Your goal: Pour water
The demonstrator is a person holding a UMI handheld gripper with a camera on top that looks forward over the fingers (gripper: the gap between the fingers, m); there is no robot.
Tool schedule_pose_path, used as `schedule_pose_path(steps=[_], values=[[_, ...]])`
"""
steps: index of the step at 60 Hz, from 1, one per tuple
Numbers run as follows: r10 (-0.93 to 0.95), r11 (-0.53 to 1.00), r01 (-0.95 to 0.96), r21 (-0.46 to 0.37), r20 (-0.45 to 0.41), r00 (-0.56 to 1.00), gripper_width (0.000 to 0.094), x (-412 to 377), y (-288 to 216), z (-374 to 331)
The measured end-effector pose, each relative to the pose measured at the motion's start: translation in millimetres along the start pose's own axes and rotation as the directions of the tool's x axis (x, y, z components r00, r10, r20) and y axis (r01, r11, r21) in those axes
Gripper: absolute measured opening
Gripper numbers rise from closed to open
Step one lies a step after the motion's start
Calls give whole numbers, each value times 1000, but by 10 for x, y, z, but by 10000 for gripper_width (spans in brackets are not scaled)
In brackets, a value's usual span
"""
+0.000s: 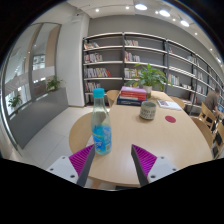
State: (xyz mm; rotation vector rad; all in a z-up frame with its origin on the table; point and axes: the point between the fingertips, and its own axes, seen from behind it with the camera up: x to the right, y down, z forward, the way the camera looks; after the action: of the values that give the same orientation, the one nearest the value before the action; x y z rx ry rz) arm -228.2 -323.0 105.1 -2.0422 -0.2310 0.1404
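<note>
The gripper (pixel 116 160) hangs low over the near edge of the round wooden table (pixel 150 135), its two fingers spread wide with nothing between them. The water bottle (pixel 101 124) stands upright with its blue cap on, just ahead of the left finger and a touch outside the gap, not touched by either pad. So by my reckoning the pour hasn't begun: the bottle is not yet gripped and the cap looks to be in place. Farther across the table sits a grey cup (pixel 148 110), well apart from the bottle and the likely target, with a stack of books (pixel 131 96) and a leafy plant (pixel 150 75) behind it and a small red disc (pixel 170 119) off to the right.

Room to work looks decent. The tabletop between bottle and cup is bare, a clear lane. The bottle stands fairly near the table's left rim, so a nudge that way could tip it off.
</note>
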Motion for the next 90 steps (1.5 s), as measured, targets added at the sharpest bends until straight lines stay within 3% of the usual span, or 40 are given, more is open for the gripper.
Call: schedule_pose_path(steps=[8, 27, 31, 34, 41, 48, 56, 70, 81, 90], values=[[13, 999, -15, 43, 41, 999, 740, -225, -182, 362], [16, 986, -22, 163, 38, 999, 718, -452, -508, 1179], [11, 976, -21, 219, 45, 999, 665, -454, -607, 1289], [13, 968, -22, 250, 36, 999, 543, -442, -664, 1296], [24, 956, -39, 292, 55, 998, 425, -436, -705, 1347], [25, 957, -42, 286, 63, 998, 344, -446, -735, 1415], [1, 967, -22, 255, 79, 997, 343, -498, -796, 1533], [287, 919, -317, 233, 156, 945, 343, -421, -1393, 1974], [590, 749, -633, 195, 239, 771, 346, 30, -1974, 2380], [795, 501, -856, 127, 324, 513, 358, 426, -2304, 2698]])
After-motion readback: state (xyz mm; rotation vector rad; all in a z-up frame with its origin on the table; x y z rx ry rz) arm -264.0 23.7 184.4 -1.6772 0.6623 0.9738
